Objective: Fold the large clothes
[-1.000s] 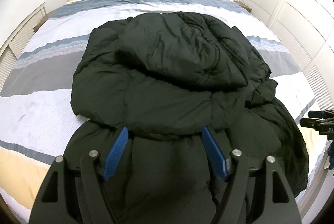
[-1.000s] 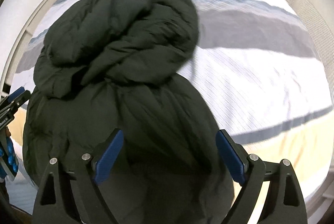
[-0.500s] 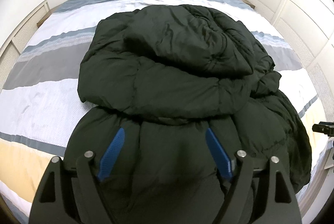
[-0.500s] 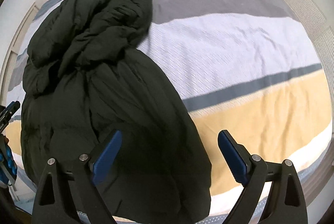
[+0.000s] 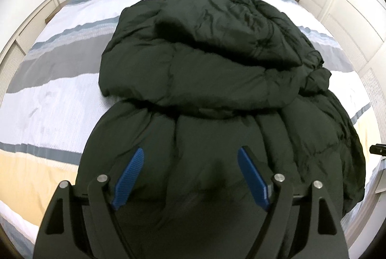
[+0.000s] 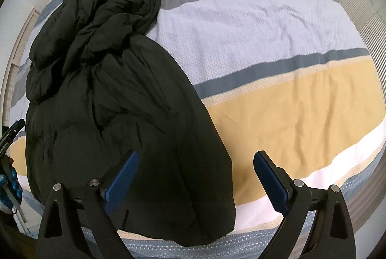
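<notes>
Striped bedding [image 5: 55, 99] carries the dark puffer coat [image 5: 205, 80] near the bed's foot edge, top half already doubled over. Left gripper [image 5: 190, 175] hovers wide above its hem; right gripper [image 6: 195, 174], jaws just widening, straddles the coat's side edge, empty. Best pinch deep through both layers.

Light: bright, even, soft shadows.
Focus: sharp, no motion blur.
Edges: fisheye bending, dark corners.
Detail: puffy black quilted jacket [image 5: 207, 80] underexposed.
</notes>
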Available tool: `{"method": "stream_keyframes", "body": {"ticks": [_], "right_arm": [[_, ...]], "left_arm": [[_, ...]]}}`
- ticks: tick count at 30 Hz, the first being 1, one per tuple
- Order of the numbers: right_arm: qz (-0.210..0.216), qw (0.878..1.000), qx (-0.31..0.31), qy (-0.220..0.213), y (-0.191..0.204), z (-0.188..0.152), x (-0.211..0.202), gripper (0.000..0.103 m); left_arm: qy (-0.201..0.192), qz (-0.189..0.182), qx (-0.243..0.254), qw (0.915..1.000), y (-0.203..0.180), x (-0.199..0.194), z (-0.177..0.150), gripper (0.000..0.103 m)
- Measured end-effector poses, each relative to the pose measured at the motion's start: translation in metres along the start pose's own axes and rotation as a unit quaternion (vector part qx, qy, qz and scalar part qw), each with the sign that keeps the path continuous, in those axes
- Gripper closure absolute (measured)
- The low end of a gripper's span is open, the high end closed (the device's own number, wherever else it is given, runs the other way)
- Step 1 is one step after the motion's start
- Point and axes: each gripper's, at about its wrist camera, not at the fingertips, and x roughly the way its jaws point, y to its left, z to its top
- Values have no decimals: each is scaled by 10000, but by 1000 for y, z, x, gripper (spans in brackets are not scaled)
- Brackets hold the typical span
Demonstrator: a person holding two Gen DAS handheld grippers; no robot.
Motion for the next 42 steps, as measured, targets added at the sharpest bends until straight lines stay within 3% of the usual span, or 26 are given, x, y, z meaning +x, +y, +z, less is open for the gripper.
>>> {"method": "stream_keyframes", "body": {"ticks": [10,16,20,26,29,35,39,42], "right_arm": [[240,9991,223,252,-21,-14,8,4],[702,9948,498,550,-33,-28,23,3],[861,9916,562,785,-35,-37,38,3],[1077,9863,782,971,-39,-44,59,3],[1078,9858,765,1039,-35,-49,68,2],[1195,9835,698,1163,-32,-52,86,2],[1340,9810,721,1202,-34,-54,99,1],[1475,9783,806,1211,-40,-51,113,1]], "left_arm": [[336,-38,-790,9963,74,-7,-39,22],[646,-117,-1507,9864,135,-7,-75,21],[831,-241,-1956,9769,168,-4,-102,21],[1269,-793,-2411,9589,196,15,-132,21],[1419,-1202,-2706,9445,203,28,-145,20],[1623,-1711,-2965,9254,199,47,-167,4],[1796,-2096,-3074,9107,188,50,-178,3],[1874,-2236,-3055,9064,175,48,-180,3]]}}
